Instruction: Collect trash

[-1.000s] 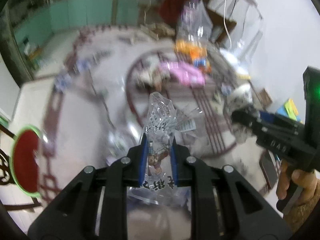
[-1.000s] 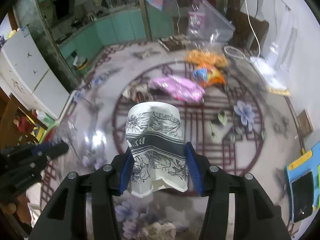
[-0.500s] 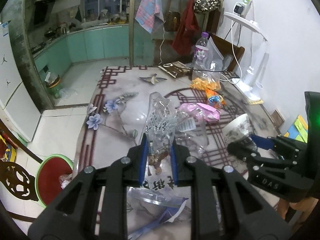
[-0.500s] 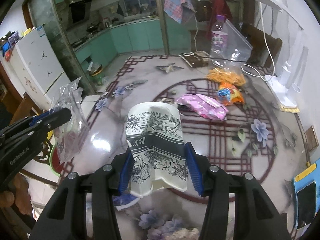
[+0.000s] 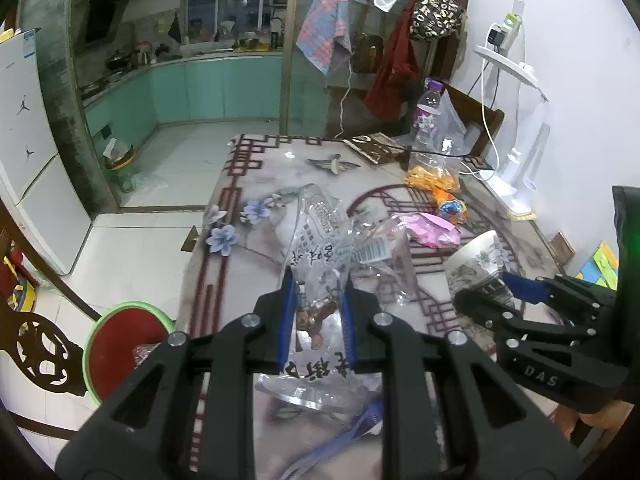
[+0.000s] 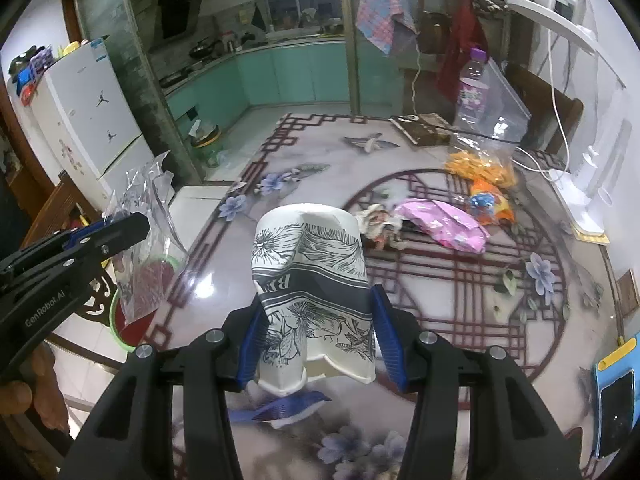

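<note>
My left gripper (image 5: 318, 312) is shut on a crumpled clear plastic wrapper (image 5: 320, 240) with printed text, held up over the patterned table (image 5: 240, 272). My right gripper (image 6: 316, 320) is shut on a squashed white paper cup (image 6: 308, 256) with dark floral print, also lifted above the table. In the left wrist view the cup (image 5: 476, 256) and the right gripper (image 5: 484, 292) sit at the right. In the right wrist view the left gripper (image 6: 132, 224) with its wrapper (image 6: 140, 208) is at the left edge. A green-rimmed red bin (image 5: 124, 344) stands on the floor left of the table.
On the table lie a pink wrapper (image 6: 440, 222), an orange snack bag (image 6: 484, 196), crumpled paper (image 6: 376, 220), a water bottle (image 6: 472, 84), a white desk lamp (image 6: 576, 200) and a phone in a blue case (image 6: 616, 404). A dark carved chair (image 5: 36, 344) stands by the bin.
Both grippers rose and drew back from the table with their loads still held. The views tilted up, bringing the kitchen and the bin into sight.
</note>
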A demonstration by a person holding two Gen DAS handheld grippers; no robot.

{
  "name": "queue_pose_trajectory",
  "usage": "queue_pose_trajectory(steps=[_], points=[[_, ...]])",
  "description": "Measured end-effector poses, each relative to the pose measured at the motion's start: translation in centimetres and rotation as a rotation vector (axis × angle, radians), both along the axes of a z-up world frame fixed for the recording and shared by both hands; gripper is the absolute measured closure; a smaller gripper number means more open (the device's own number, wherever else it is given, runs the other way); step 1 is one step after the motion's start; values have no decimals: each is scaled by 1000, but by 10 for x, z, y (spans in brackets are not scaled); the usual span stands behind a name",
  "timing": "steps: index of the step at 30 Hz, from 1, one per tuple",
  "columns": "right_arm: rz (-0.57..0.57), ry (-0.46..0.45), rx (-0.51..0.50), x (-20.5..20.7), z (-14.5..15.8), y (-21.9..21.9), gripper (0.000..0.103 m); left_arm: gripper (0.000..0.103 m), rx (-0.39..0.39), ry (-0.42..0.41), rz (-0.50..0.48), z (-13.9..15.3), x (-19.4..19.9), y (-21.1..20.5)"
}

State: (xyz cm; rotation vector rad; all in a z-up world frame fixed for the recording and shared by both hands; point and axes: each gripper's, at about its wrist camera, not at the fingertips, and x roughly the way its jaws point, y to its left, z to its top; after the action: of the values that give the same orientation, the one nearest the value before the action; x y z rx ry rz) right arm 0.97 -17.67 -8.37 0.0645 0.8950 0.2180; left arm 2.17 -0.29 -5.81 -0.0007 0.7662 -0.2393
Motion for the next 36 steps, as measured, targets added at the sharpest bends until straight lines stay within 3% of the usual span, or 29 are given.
queue_pose_trajectory(steps=[21,36], points=[[71,-5,-25,3,9,127,55,83,-17,-1,56,3,0,118],[80,19,-37,4,0,193,54,83,-26,26,53,-8,7,177]])
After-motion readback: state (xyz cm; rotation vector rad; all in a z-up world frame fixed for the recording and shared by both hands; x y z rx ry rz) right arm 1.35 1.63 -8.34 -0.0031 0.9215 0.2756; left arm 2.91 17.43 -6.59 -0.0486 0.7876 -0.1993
